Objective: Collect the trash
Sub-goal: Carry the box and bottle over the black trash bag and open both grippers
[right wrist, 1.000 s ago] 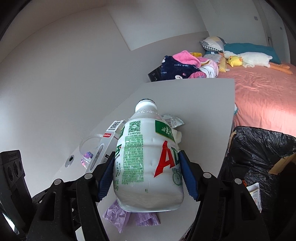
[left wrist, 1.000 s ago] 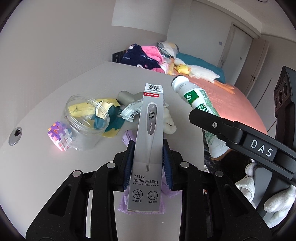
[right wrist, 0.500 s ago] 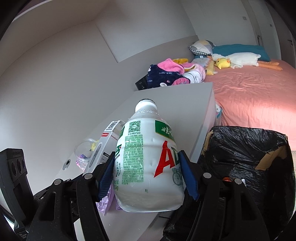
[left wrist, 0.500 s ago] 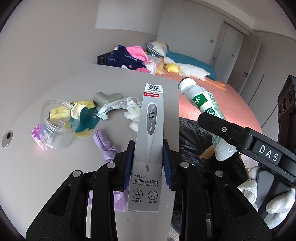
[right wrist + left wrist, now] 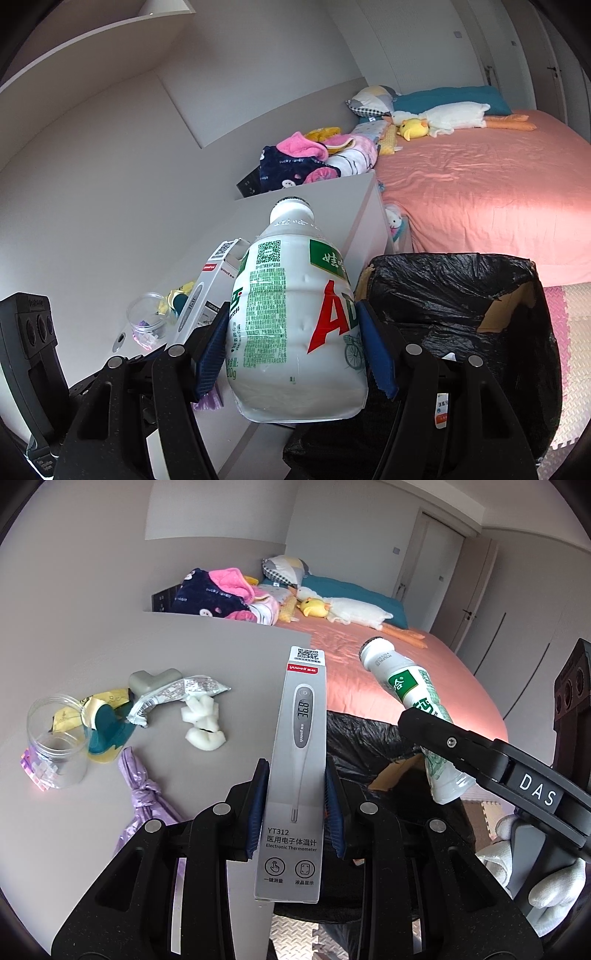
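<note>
My left gripper [image 5: 294, 805] is shut on a grey thermometer box [image 5: 299, 760], held upright over the table's right edge. My right gripper [image 5: 295, 343] is shut on a white plastic bottle with green label [image 5: 295, 317]; the bottle also shows in the left wrist view [image 5: 413, 716]. Both are beside the black-lined trash bin [image 5: 461, 295], which also shows in the left wrist view [image 5: 369, 746]. On the grey table [image 5: 221, 653] lie a purple bag [image 5: 142, 801], a silver wrapper [image 5: 173, 698], white foam pieces [image 5: 203, 723] and yellow-teal wrappers [image 5: 107, 720].
A clear plastic jar [image 5: 55, 749] and a purple block toy [image 5: 31, 771] stand at the table's left. A grey T-shaped piece [image 5: 151, 679] lies behind the wrappers. A pink bed [image 5: 480, 184] with plush toys and clothes lies beyond the bin.
Both grippers have moved right off the table toward the bin, carrying the box and the bottle. The bin now fills more of the right wrist view.
</note>
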### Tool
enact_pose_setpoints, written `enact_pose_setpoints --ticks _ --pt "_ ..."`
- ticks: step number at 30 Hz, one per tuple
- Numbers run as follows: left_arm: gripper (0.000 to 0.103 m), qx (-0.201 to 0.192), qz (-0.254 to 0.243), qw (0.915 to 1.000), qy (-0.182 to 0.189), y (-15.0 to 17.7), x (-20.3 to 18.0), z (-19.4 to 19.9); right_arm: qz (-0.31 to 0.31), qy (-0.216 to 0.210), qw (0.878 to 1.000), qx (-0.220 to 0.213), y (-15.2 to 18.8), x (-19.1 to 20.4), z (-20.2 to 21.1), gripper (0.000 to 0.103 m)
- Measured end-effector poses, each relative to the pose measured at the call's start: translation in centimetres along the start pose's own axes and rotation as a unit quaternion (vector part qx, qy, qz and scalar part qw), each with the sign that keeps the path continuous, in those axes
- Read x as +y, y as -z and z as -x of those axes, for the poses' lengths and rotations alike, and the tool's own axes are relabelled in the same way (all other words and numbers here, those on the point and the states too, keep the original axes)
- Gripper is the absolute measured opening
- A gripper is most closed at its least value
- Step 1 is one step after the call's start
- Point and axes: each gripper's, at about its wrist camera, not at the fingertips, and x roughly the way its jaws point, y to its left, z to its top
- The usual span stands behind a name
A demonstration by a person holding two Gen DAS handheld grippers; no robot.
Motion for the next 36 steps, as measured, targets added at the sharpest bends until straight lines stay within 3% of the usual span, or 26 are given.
enact_pose_setpoints --ticks 26,28,29,30,32,36 --pt "0.030 0.049 -0.049 0.9951 0.070 -0.2 -7.7 -4.6 -0.056 0.065 0.996 -0.033 -0.8 -8.4 4.6 0.067" --pt "0.038 0.062 -0.048 0.9932 0.086 0.0 -8.1 -5.1 -0.054 0.082 0.995 -0.034 -0.8 -8.7 4.7 0.070" --pt "0.074 0.064 -0.047 0.9934 0.083 0.1 -8.1 -5.3 -0.053 0.099 0.993 -0.040 -0.8 -8.9 4.9 0.082" --pt "0.096 0.059 -0.046 0.9948 0.070 0.2 -8.2 -5.4 -0.054 0.120 0.990 -0.053 -0.7 -9.0 5.2 0.087" --pt "0.096 0.044 -0.056 0.9960 0.054 0.4 -8.3 -5.2 -0.058 0.140 0.986 -0.076 -0.5 -9.4 5.9 0.088" --pt "0.097 0.047 -0.046 0.9970 0.040 0.2 -7.4 -5.3 -0.073 0.142 0.984 -0.073 -0.5 -10.6 6.0 0.088"
